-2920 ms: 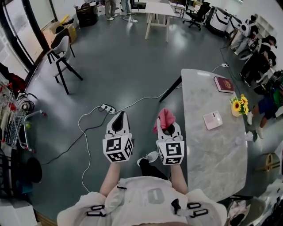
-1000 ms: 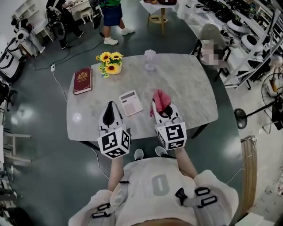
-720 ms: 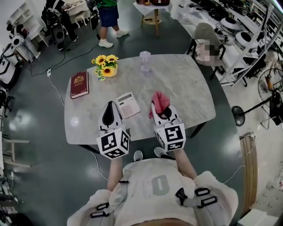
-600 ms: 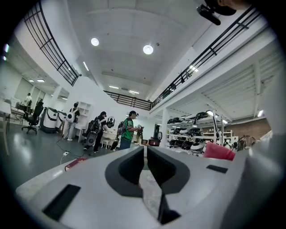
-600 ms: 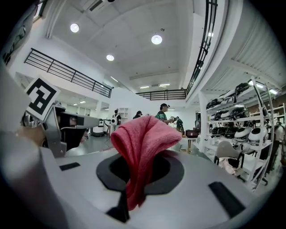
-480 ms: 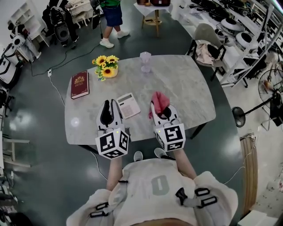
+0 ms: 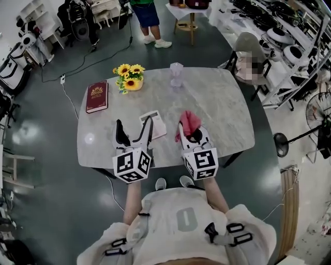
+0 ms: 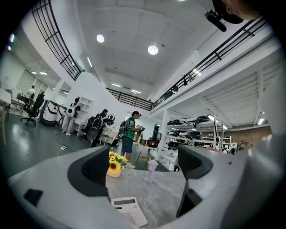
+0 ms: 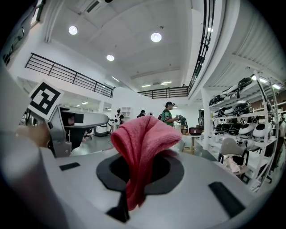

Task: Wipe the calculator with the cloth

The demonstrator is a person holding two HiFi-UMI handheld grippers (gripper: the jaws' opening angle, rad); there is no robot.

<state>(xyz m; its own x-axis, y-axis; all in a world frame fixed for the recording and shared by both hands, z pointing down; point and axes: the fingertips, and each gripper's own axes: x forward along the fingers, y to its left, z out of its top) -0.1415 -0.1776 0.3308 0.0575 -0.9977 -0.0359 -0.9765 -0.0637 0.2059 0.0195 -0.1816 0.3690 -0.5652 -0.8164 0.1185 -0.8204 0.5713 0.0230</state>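
Observation:
A white calculator [image 7: 155, 123] lies on the grey marble table [image 7: 217, 108], just ahead of my left gripper [image 7: 133, 133]. That gripper hovers level over the table's near edge. Its jaws are opening wide with nothing between them. In the left gripper view the calculator [image 8: 129, 211] lies low between the spread jaws of the left gripper [image 8: 145, 165]. My right gripper [image 7: 190, 133] is to its right, shut on a pink-red cloth [image 7: 189, 122]. In the right gripper view the cloth [image 9: 143, 143] bunches up out of the right gripper [image 9: 140, 169] and hangs down.
At the table's far left lie a dark red book [image 7: 96, 96] and a pot of sunflowers [image 7: 129, 75]. A clear glass vase [image 7: 177, 74] stands at the far middle. A person [image 7: 147, 15] stands beyond the table. A chair [image 7: 248, 52] and shelving are at the right.
The left gripper's jaws have gone from shut to wide open. Both grippers stay over the table's near edge, the cloth still in the right one.

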